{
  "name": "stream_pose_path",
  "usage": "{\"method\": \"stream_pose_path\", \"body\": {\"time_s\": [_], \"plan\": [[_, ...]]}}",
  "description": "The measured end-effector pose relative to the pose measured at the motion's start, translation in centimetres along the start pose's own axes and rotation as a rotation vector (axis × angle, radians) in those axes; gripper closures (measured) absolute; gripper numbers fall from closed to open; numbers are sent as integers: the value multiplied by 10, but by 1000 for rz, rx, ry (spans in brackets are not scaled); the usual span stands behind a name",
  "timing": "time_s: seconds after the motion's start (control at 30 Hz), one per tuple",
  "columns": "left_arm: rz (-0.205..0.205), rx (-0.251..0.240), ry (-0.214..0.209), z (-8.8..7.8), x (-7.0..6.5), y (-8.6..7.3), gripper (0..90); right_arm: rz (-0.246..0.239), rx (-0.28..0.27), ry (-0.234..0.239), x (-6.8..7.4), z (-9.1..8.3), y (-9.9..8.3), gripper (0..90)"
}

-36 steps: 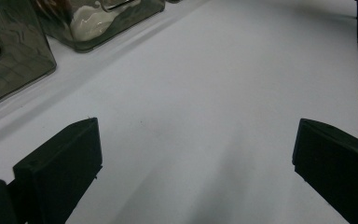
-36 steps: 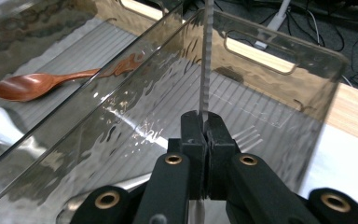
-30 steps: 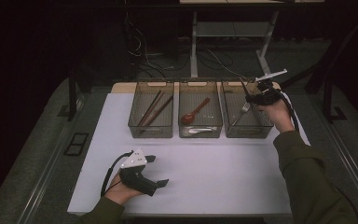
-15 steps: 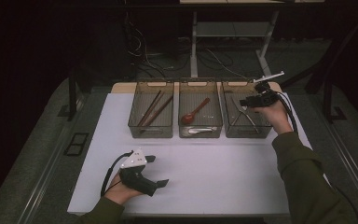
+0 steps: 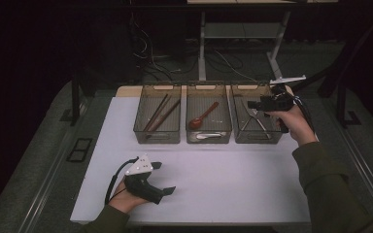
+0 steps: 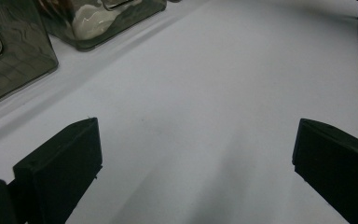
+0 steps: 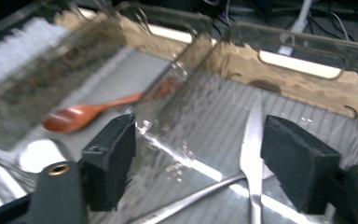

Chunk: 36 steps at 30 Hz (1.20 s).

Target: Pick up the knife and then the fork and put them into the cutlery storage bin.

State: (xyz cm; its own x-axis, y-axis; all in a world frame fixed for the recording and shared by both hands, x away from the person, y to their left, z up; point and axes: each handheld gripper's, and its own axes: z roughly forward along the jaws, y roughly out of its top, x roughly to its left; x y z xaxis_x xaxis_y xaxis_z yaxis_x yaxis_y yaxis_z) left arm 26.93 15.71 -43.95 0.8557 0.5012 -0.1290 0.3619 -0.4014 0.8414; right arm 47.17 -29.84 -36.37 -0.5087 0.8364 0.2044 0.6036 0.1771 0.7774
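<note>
High view, white table in dark room, three bins, right gripper just opened above knife, fork partly hidden, left gripper wide, empty.

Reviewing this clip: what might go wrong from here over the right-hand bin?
1. The right gripper hangs low over the right bin, jaws just opened with nothing between them; pulling away carelessly might clip the bin's rim.
2. The knife and another utensil lie crossed, so a later pick may drag both.
</note>
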Motion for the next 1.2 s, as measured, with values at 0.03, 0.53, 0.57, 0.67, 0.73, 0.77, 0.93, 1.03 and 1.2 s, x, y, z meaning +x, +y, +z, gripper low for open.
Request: {"method": "stream_pose_path", "body": {"time_s": [0.03,0.53,0.57,0.67,0.73,0.77,0.93,1.03,1.2], "plan": [[1,1,0,0,0,0,8,6,-14,8,0,-2,0,231],[-9,-1,-4,0,0,0,8,-60,-90,64,21,-31,-29,168],[-8,0,-5,0,0,0,8,-67,-87,66,23,-32,-32,167],[-8,-1,-9,0,1,-1,8,-87,-81,79,30,-34,-40,141],[-7,2,-11,0,1,-1,8,-105,-79,84,35,-36,-46,141],[-7,2,-12,0,1,-1,9,-112,-79,86,37,-37,-48,141],[-5,3,-14,0,1,-1,8,-136,-91,87,48,-45,-59,141],[-3,6,-14,-1,1,-1,8,-152,-100,95,56,-50,-66,141],[2,10,-11,-1,1,-2,8,-177,-105,108,67,-56,-82,140]]}}
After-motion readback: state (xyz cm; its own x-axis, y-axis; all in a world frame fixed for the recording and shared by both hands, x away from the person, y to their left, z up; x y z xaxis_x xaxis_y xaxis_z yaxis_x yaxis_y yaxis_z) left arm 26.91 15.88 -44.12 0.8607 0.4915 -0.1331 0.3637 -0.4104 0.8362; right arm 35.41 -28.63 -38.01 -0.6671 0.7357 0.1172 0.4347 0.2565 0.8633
